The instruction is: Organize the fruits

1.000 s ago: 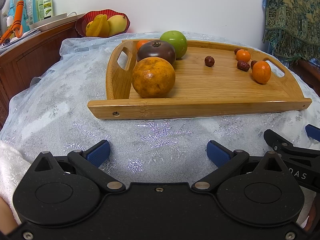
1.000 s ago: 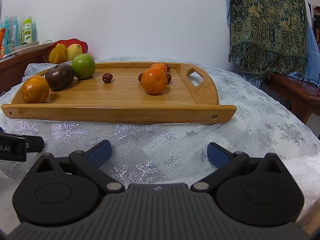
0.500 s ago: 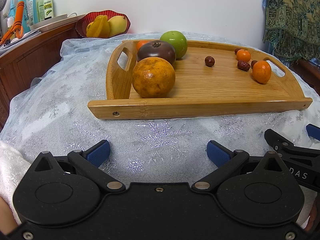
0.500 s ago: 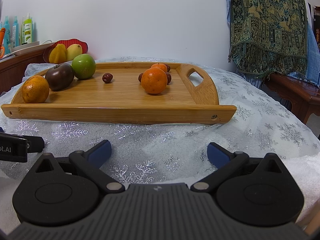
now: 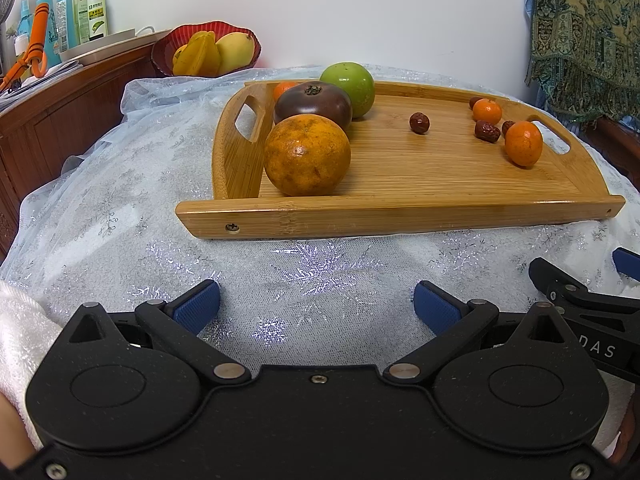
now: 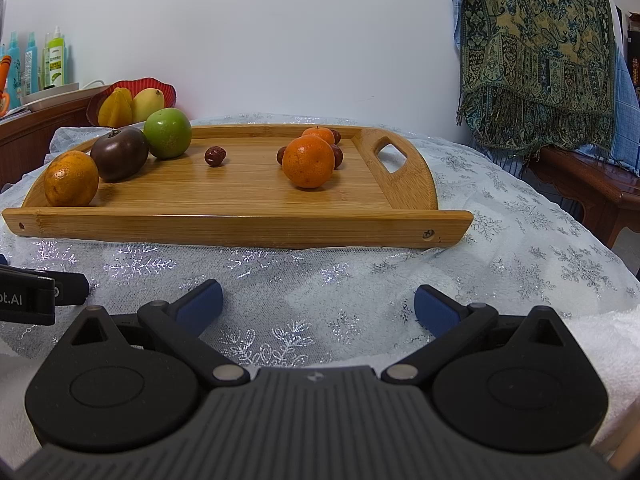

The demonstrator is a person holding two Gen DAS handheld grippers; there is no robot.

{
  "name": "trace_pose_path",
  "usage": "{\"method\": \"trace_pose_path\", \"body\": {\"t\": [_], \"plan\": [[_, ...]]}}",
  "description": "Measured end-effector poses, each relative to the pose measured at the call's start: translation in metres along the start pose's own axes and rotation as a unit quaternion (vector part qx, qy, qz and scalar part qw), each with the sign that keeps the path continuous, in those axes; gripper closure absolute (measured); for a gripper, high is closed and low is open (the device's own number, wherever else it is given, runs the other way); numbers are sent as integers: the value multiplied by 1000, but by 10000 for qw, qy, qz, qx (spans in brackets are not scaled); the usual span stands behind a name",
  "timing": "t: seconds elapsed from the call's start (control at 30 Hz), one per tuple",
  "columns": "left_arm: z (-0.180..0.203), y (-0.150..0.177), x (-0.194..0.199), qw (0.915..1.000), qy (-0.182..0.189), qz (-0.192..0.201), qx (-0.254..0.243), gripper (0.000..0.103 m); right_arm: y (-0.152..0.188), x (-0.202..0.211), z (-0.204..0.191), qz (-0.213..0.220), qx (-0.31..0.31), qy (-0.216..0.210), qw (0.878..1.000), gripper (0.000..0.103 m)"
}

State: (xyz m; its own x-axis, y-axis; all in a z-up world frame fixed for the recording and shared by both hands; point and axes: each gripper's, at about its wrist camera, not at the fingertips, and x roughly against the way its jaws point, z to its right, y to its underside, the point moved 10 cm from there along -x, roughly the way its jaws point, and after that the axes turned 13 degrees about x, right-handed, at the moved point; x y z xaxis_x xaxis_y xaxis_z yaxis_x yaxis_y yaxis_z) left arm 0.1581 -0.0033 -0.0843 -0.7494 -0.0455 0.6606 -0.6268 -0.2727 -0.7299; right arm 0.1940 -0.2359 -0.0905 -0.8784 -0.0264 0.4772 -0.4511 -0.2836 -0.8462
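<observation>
A bamboo tray (image 5: 400, 216) (image 6: 240, 224) lies on the white cloth. At its left end sit a large orange (image 5: 307, 155) (image 6: 71, 178), a dark tomato (image 5: 313, 103) (image 6: 119, 153) and a green fruit (image 5: 348, 88) (image 6: 167, 133). A lone red date (image 5: 419, 123) (image 6: 215, 156) lies mid-tray. At the right end are two small oranges (image 5: 523, 143) (image 6: 308, 161) and several dates (image 5: 487, 131). My left gripper (image 5: 316, 306) and right gripper (image 6: 318, 304) are both open and empty, low over the cloth in front of the tray.
A red bowl (image 5: 206, 54) (image 6: 132, 100) with yellow fruit stands on a wooden sideboard (image 5: 60, 112) at the back left, beside spray bottles (image 5: 64, 20). A patterned shawl (image 6: 536, 60) hangs at the right over a wooden bench (image 6: 592, 184).
</observation>
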Motion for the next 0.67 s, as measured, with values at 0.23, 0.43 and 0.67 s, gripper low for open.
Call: {"method": "trace_pose_path", "body": {"t": [0.23, 0.43, 0.67], "plan": [[0, 0, 0, 10000, -3, 5, -3, 0, 0, 0, 0, 1, 0, 0, 10000, 0], [1, 0, 0, 10000, -2, 13, 0, 0, 0, 0, 0, 3, 1, 2, 10000, 0], [0, 0, -1, 10000, -6, 37, -6, 0, 0, 0, 0, 7, 2, 4, 10000, 0]]}}
